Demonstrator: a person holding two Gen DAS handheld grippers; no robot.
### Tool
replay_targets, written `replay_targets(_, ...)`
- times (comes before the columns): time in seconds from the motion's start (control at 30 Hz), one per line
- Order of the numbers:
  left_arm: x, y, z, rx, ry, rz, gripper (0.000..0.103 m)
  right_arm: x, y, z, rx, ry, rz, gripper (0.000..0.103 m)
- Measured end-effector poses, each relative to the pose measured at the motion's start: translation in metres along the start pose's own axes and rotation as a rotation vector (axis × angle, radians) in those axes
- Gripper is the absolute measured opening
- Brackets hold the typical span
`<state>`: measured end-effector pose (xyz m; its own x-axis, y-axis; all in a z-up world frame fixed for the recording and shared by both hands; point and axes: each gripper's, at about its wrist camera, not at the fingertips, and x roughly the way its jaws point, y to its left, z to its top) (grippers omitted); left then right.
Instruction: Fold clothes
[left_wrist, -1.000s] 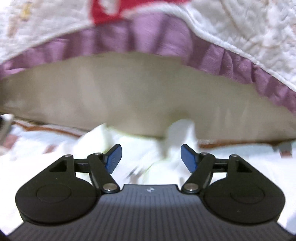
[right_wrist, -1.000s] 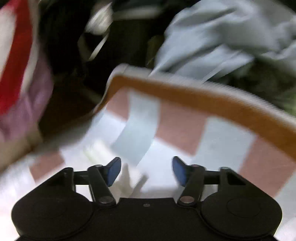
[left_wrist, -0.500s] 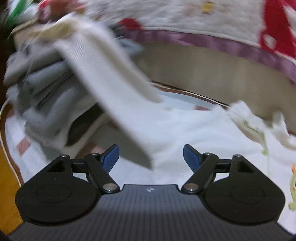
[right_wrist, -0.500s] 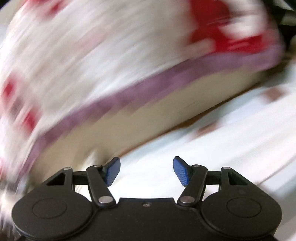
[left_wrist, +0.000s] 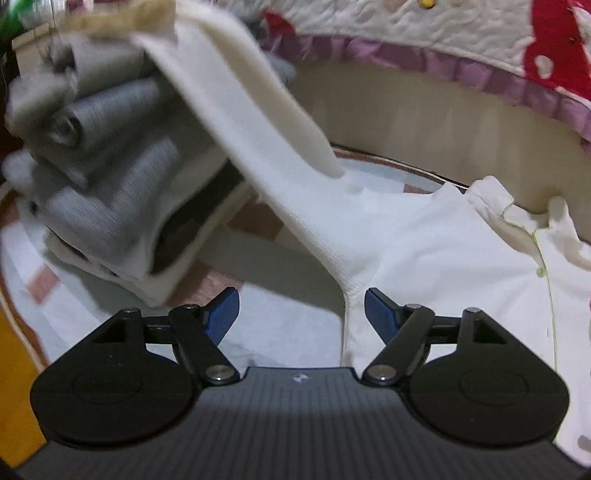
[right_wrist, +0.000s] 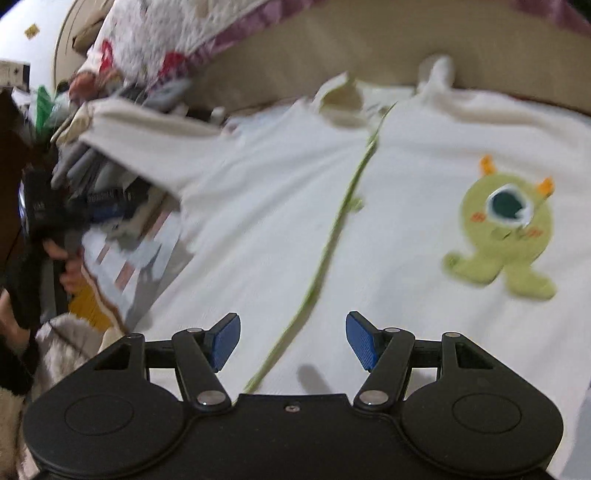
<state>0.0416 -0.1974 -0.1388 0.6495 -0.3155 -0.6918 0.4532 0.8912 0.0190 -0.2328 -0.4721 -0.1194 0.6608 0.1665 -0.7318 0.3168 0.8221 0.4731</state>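
A white cardigan (right_wrist: 388, 184) lies spread flat, front up, on a checked blanket (left_wrist: 258, 221), its collar toward the beige bed base (left_wrist: 424, 122). A green one-eyed monster patch (right_wrist: 506, 229) sits on one chest panel, beside the green-trimmed front opening. One sleeve (left_wrist: 258, 122) reaches out from the cardigan and rests up against a stack of folded grey clothes (left_wrist: 110, 177) next to it. The left gripper (left_wrist: 301, 317) hovers over the cardigan's armpit seam, fingers released and spread, holding nothing. The right gripper (right_wrist: 293, 341) hangs over the cardigan's lower front, likewise spread wide and empty.
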Motion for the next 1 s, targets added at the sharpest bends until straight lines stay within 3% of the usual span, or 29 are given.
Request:
replay_targets(0.23,-0.105,-0.013,0.02,0.398,-0.173,0.067,0.077,-0.003,0.048,-0.01,-0.09,0.093,0.093,0.069)
replay_targets(0.33,-0.142,-0.002,0.029,0.546,-0.088,0.045,0.077,-0.004,0.054,-0.022,-0.05,0.138,0.168,0.069)
replay_targets(0.47,-0.162,0.011,0.015,0.634,0.083,-0.102,0.077,0.005,0.06,-0.046,0.059,0.229,0.279,0.069)
replay_targets(0.6,-0.155,-0.002,-0.032,0.591,0.203,-0.312,0.077,0.022,0.068,-0.075,0.155,0.294,0.332,0.067)
replay_targets(0.63,-0.147,-0.008,-0.043,0.578,0.229,-0.334,0.077,0.027,0.072,-0.082,0.158,0.311,0.338,0.066)
replay_targets(0.7,-0.123,-0.023,-0.066,0.559,0.276,-0.338,0.077,0.036,0.081,-0.093,0.123,0.329,0.31,0.058)
replay_targets(0.8,-0.089,-0.035,-0.08,0.493,0.329,-0.321,0.076,0.033,0.09,-0.093,0.037,0.245,0.266,0.012)
replay_targets(0.9,-0.067,-0.039,-0.085,0.441,0.373,-0.327,0.075,0.011,0.082,-0.08,0.059,0.146,0.315,0.008)
replay_targets(1.0,-0.06,-0.04,-0.088,0.435,0.393,-0.342,0.07,-0.005,0.072,-0.07,0.057,0.102,0.29,0.008)
